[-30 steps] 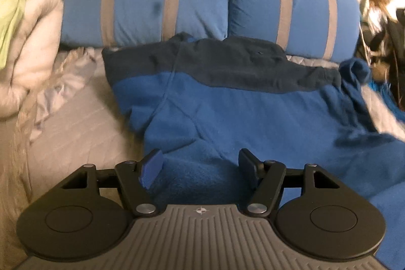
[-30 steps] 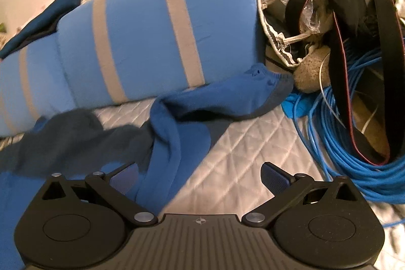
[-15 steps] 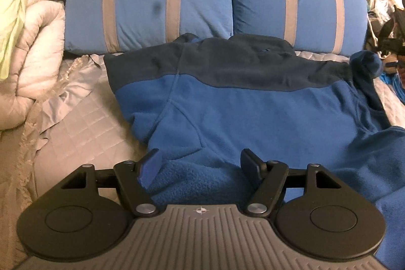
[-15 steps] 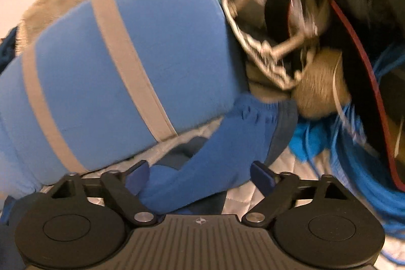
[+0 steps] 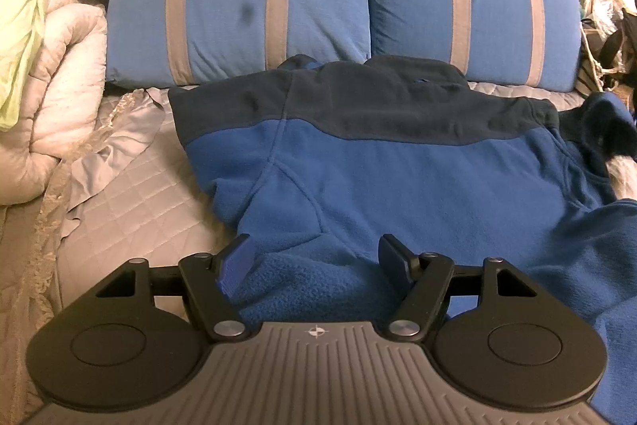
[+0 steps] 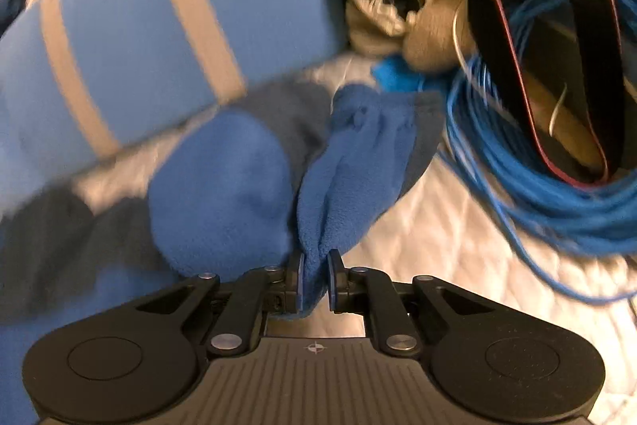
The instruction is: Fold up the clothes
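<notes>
No readable text, labels or numbers anywhere — only small crosshair mark on each claw base.

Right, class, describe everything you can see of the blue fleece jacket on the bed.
The fleece jacket is soft, fuzzy fabric, bright blue with a dark navy band across the shoulders. It lies spread and rumpled on the grey quilted bed cover, its top edge against two blue striped pillows. Seams curve down its near side. The left hand-held gripper straddles its near edge with jaws apart. The right hand-held gripper is closing on a bunched sleeve cuff near a coil of blue cable.
</notes>
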{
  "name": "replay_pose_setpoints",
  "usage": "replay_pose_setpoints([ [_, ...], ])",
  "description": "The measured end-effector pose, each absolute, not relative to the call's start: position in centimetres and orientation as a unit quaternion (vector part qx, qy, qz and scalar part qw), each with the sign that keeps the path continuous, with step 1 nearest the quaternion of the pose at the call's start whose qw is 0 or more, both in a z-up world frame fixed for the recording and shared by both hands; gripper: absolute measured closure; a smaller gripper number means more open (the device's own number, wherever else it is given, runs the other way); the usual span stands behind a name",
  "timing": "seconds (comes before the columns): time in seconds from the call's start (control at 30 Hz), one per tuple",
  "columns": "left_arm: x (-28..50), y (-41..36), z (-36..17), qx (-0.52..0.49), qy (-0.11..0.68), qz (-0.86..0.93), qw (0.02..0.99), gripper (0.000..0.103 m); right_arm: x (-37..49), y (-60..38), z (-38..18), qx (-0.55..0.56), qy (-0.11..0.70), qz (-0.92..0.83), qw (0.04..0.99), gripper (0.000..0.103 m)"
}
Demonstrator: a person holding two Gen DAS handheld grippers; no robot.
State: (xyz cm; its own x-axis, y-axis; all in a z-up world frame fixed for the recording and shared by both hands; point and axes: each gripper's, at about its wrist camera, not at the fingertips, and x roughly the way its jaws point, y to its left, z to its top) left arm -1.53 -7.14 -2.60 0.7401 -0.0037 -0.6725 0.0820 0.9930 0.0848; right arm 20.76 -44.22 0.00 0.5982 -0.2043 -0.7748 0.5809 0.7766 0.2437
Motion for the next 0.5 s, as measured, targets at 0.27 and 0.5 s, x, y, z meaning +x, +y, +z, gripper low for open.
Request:
replay_pose_setpoints([
  [0.27, -1.6, -7.3, -2.6, 0.062, 0.357, -0.015, 0.932, 0.033, 17.6, -48.3, 1.4, 0.259, 0.319, -0.265, 0.872, 0.035],
  [0.5, -1.5, -7.5, -2.6, 0.075, 0.356, 0.0, 0.932, 0.033, 22.3, -50.9, 2.0, 0.226, 0.298, -0.283, 0.883, 0.036],
])
